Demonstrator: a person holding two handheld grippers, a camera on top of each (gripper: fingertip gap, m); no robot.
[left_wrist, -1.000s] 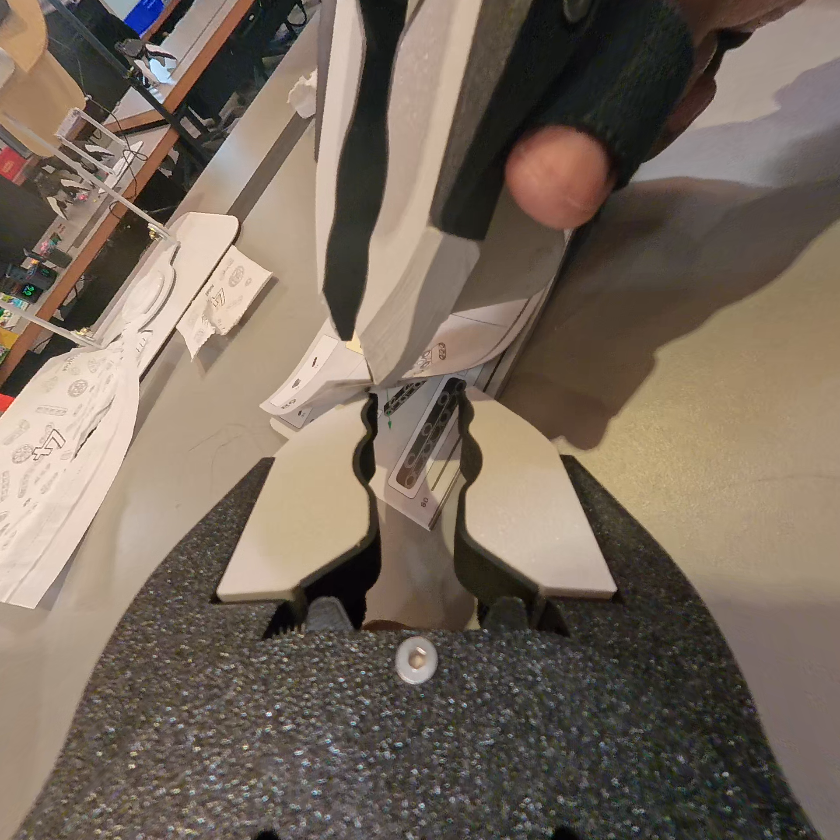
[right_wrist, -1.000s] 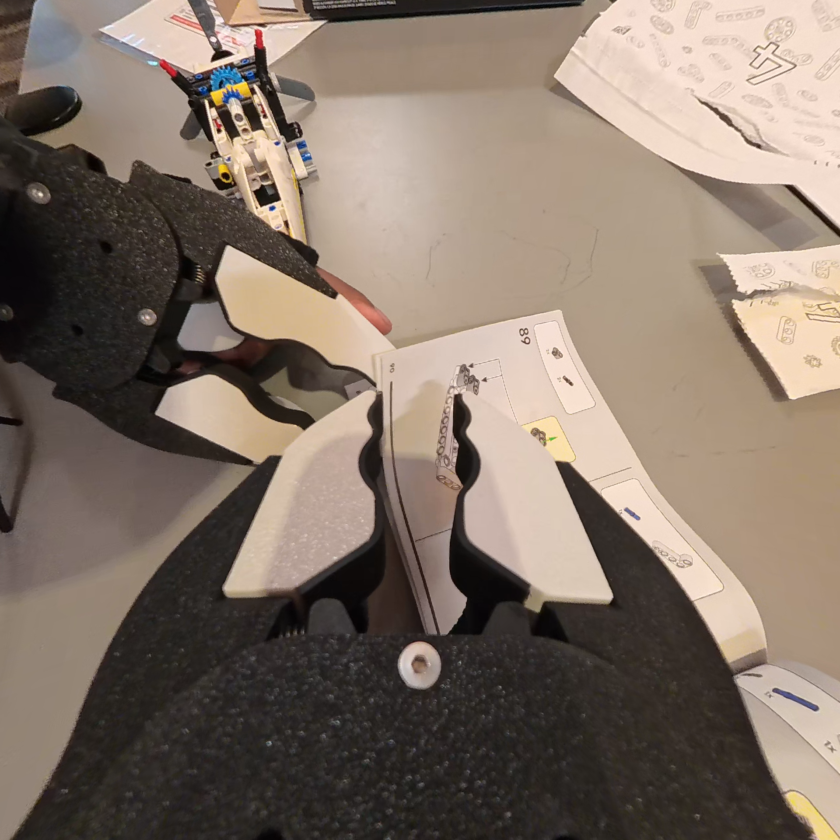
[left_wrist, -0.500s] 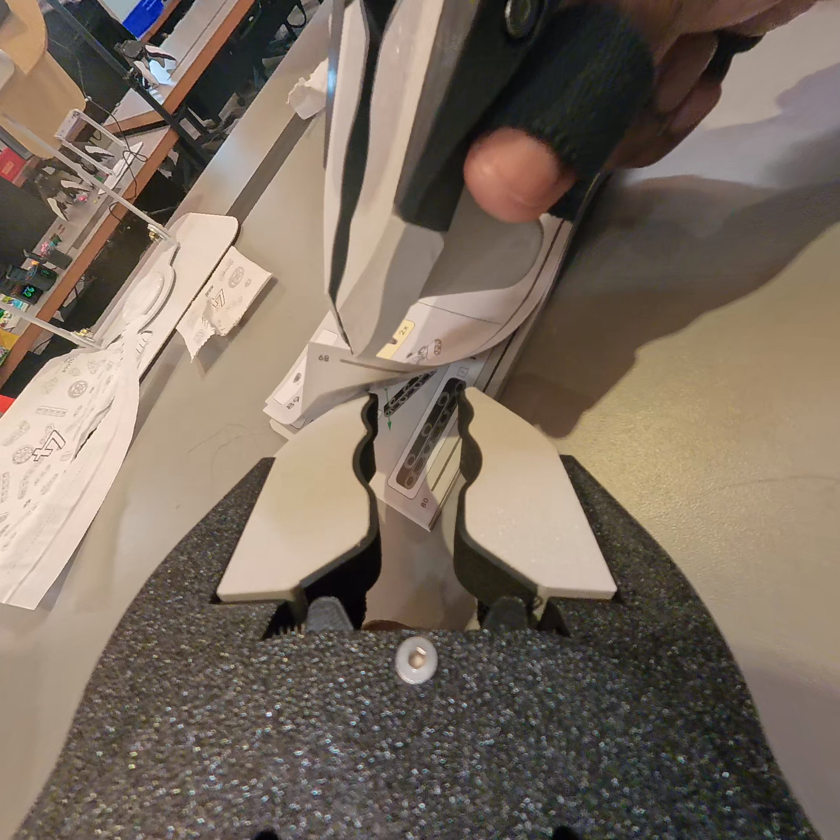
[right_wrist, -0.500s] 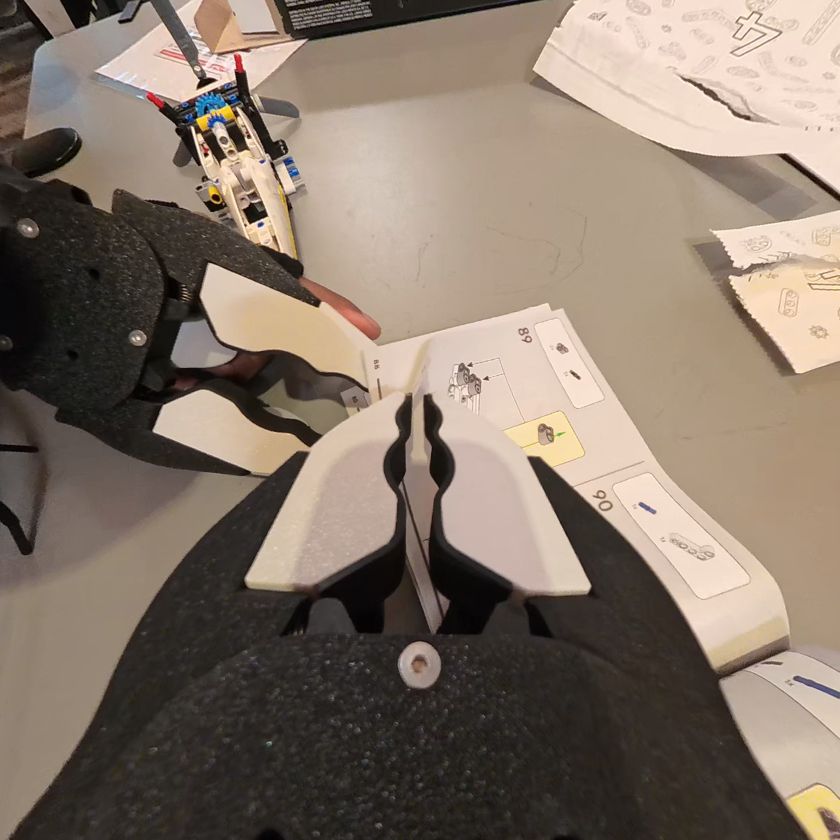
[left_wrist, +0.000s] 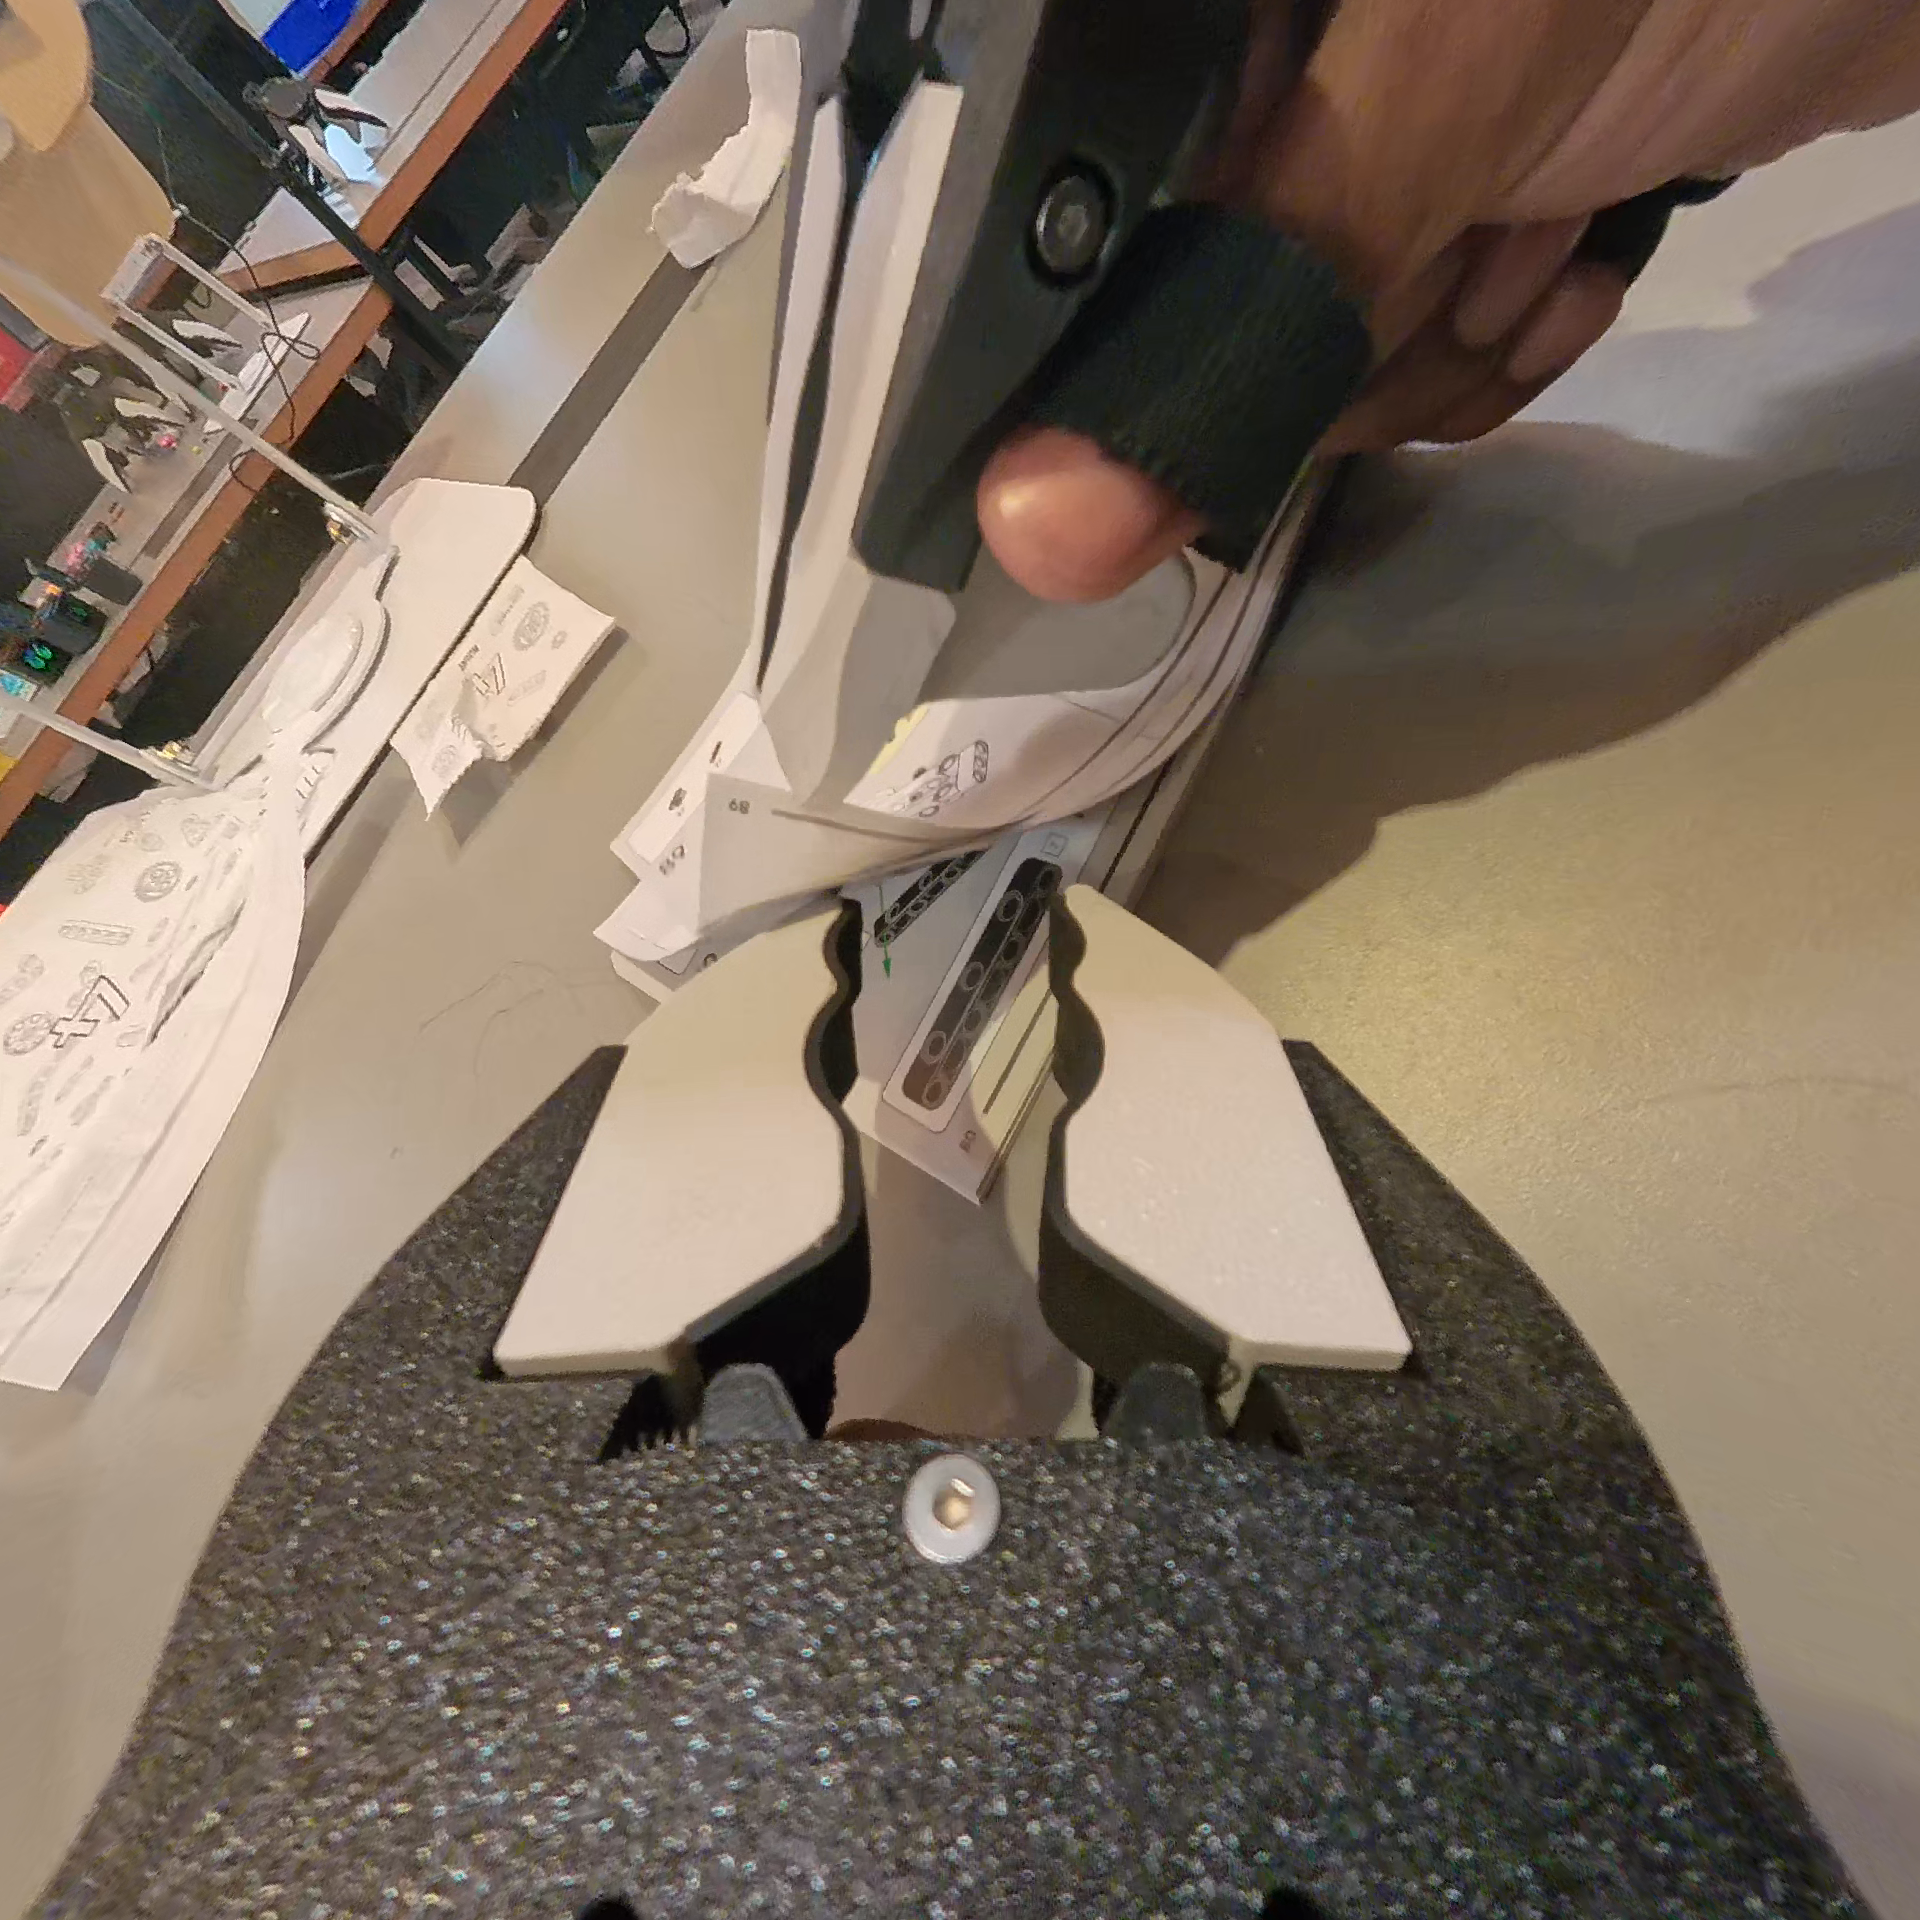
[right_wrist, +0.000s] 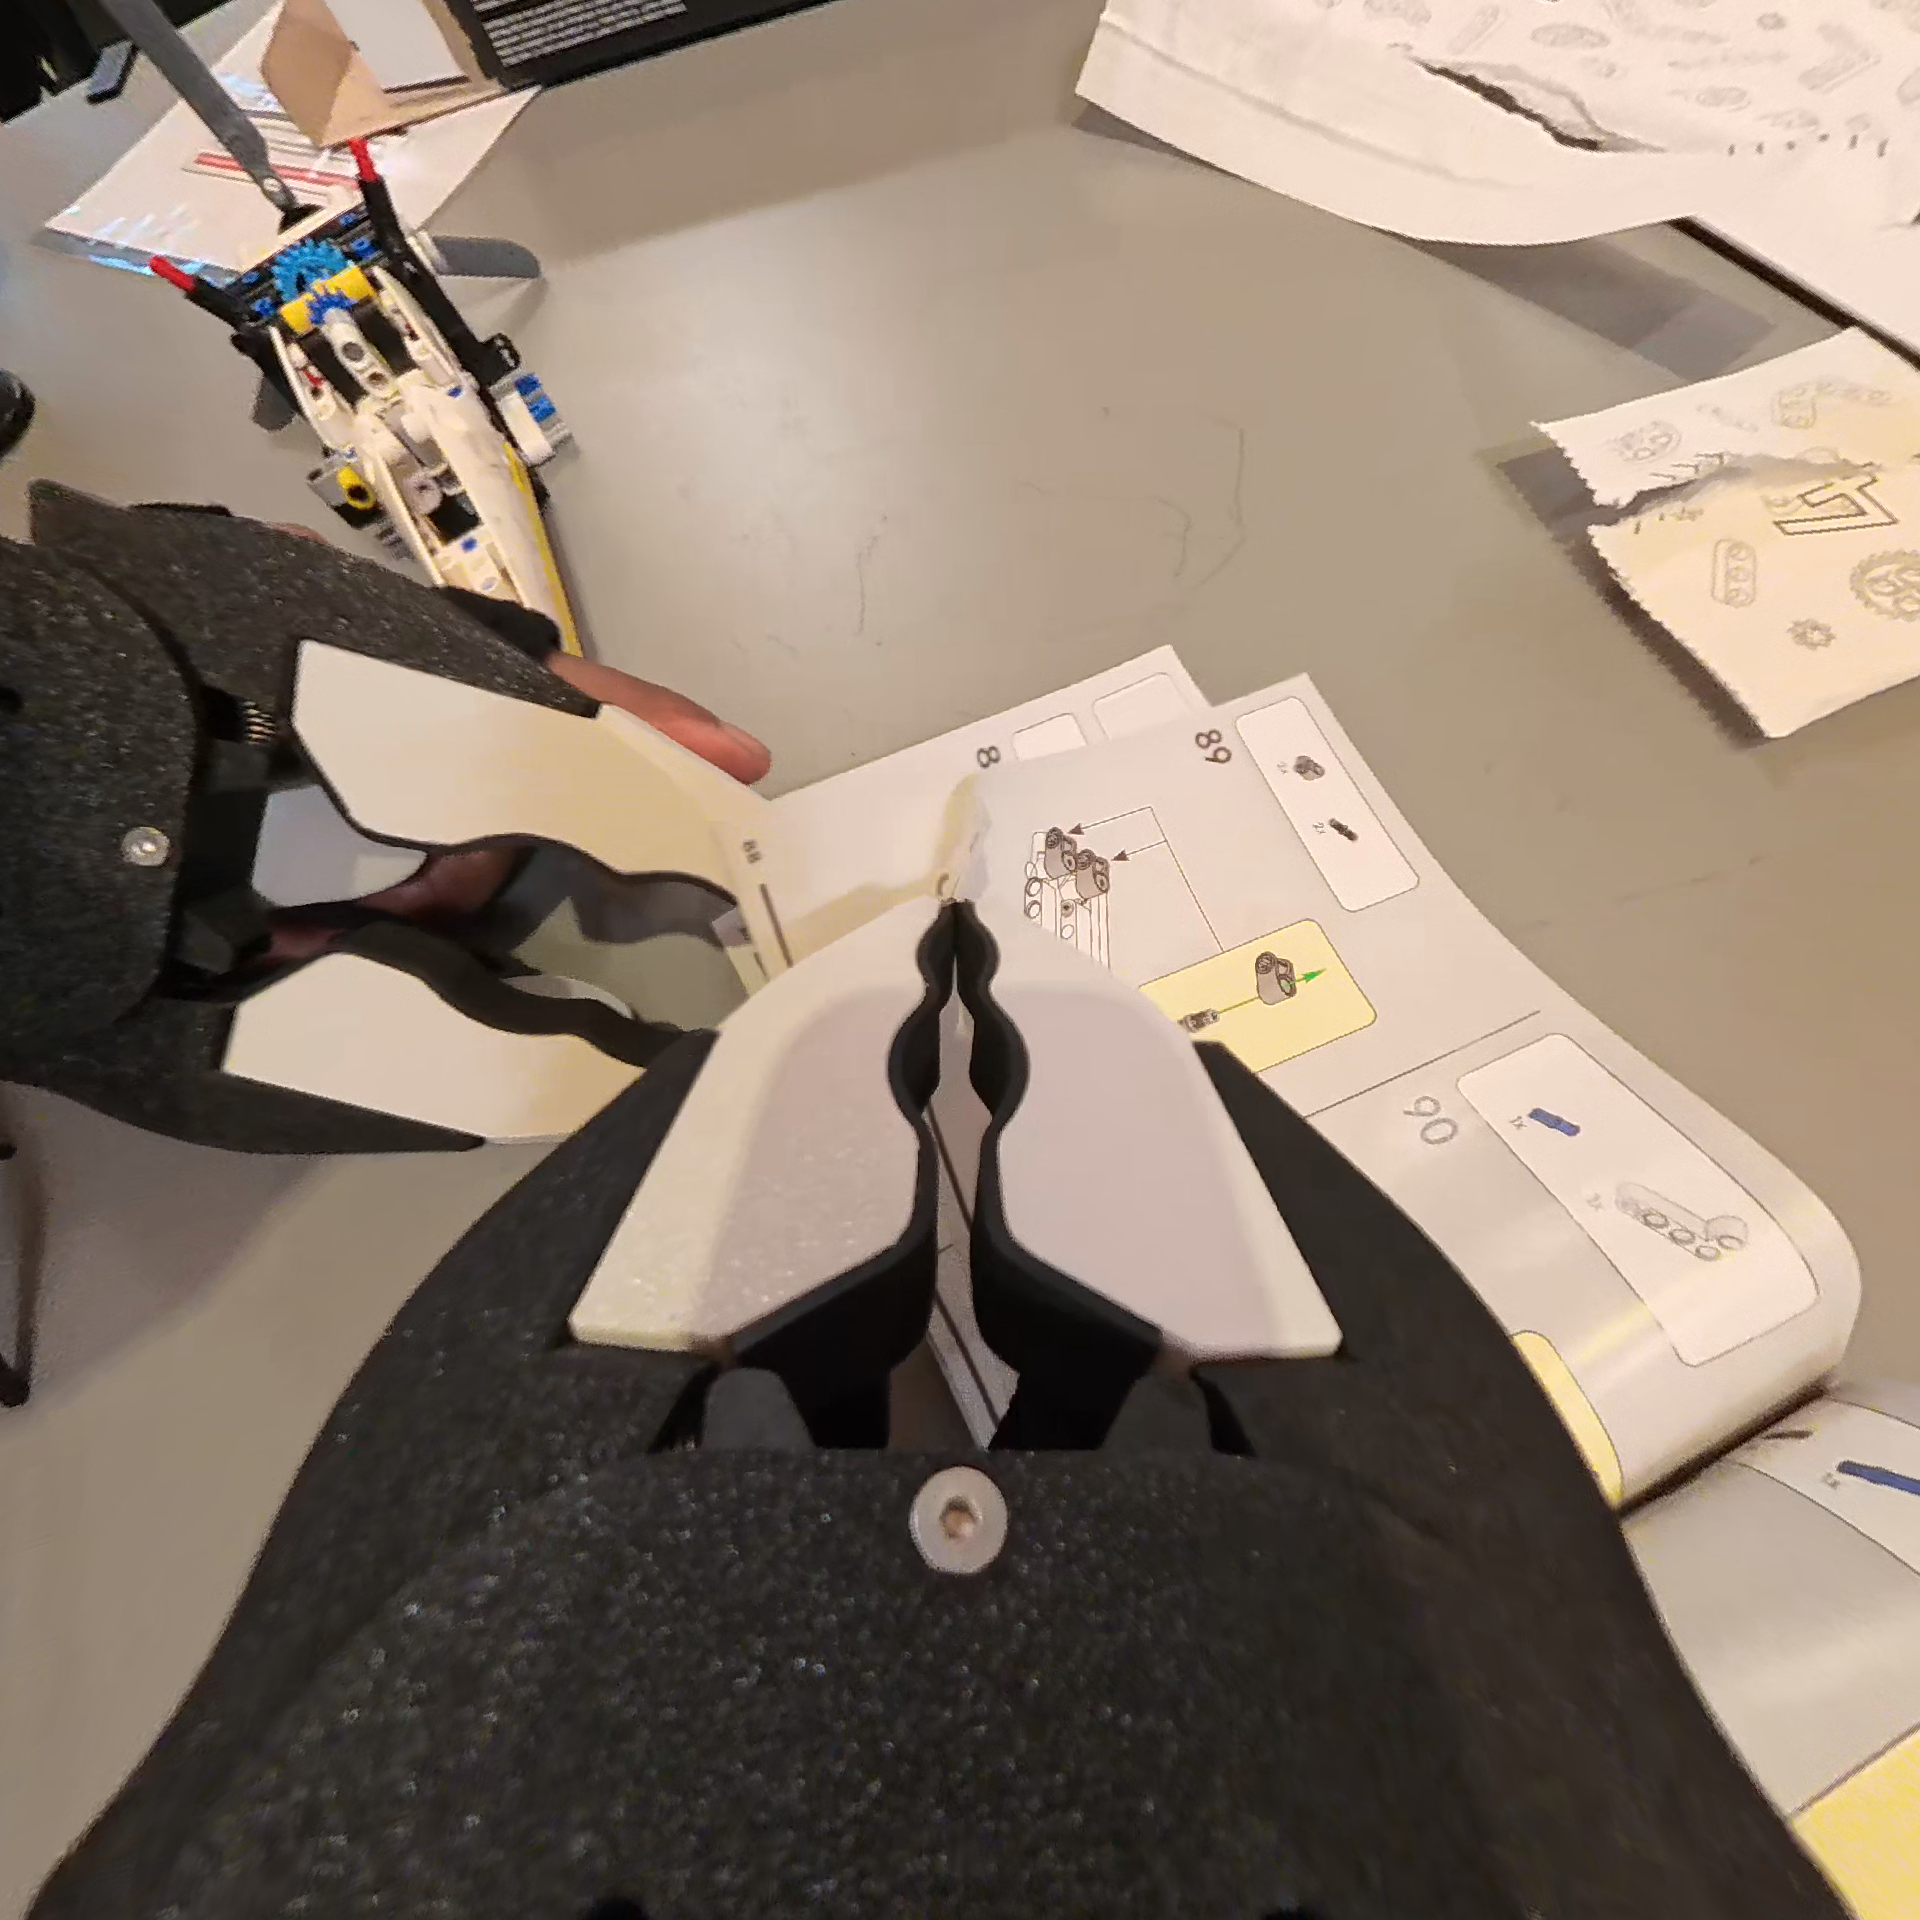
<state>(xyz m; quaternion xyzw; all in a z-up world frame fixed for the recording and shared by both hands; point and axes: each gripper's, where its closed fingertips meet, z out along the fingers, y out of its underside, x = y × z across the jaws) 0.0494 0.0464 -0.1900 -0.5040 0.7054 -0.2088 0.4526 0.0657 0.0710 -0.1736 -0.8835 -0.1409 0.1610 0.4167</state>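
My right hand-held gripper (right_wrist: 954, 914) is clamped on the lifted edge of a page (right_wrist: 971, 842) of the instruction booklet (right_wrist: 1351, 935) — white pages with part drawings and a yellow box, lying open on the grey table (right_wrist: 935, 416). My left hand-held gripper (left_wrist: 951, 925) has its fingers apart over the booklet's near corner (left_wrist: 956, 1091), not pressing it. Brick model (right_wrist: 416, 395) sits well off to the left, torn printed paper bags (right_wrist: 1766, 561) to the right — my other gripper and fingers crowd the left view.
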